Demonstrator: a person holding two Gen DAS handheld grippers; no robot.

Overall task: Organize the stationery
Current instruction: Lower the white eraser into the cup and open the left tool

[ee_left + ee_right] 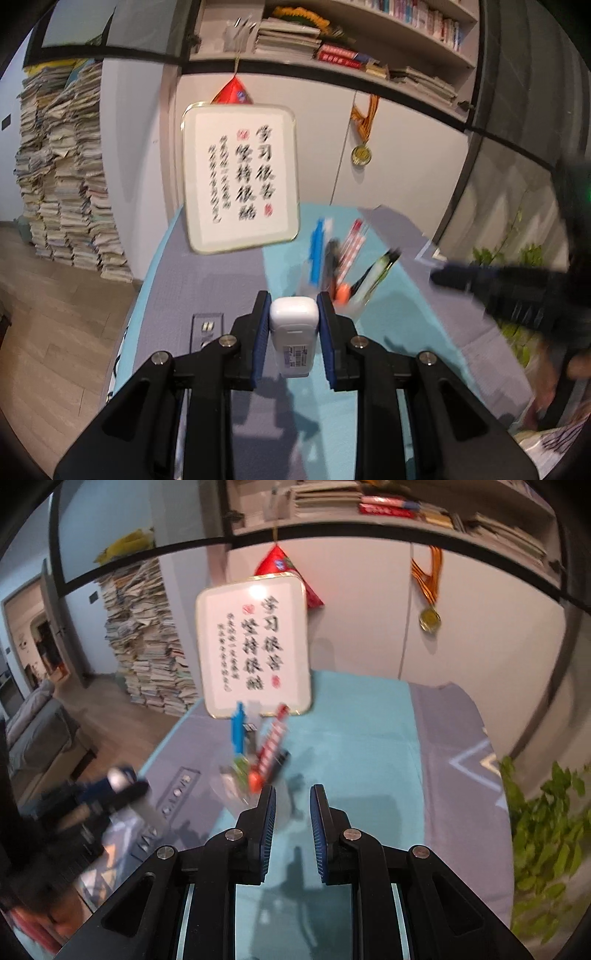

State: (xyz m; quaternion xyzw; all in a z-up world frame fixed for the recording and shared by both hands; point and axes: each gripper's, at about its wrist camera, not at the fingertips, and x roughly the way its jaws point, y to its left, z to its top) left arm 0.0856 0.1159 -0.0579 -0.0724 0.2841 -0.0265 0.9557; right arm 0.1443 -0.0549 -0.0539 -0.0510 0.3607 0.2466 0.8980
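Blue-padded fingers (260, 332) of the left gripper (293, 332) sit closest to the lens, pinched on a small white correction-tape dispenser (293, 332) held lengthwise between the pads, rounded end forward and barcode label facing up; that side-on grip keeps it steady and lets the nose go first into a container, which I judge to be the plan. Just ahead of it, on the teal mat (388, 306) near the middle of the desk, stands a clear pen holder (354, 299) already bristling with a blue pen (317, 251), a red-and-white pen (352, 243), a dark marker (376, 271) and something orange low down (342, 293); their tips lean outward because the cup is loosely filled. The right gripper (293, 823) hangs over the same mat with the holder just beyond its left finger; its jaws stand a narrow gap apart with nothing between them, so it carries no load and is probably free to steady the cup or fetch the next item. A framed calligraphy panel (240, 177) leans upright at the desk's far edge against the wall, behind the holder. A recessed socket strip (207, 328) lies in the grey desk surface (207, 280) toward its left edge. Both views are blurred, so fine contact around the holder's rim cannot be told.
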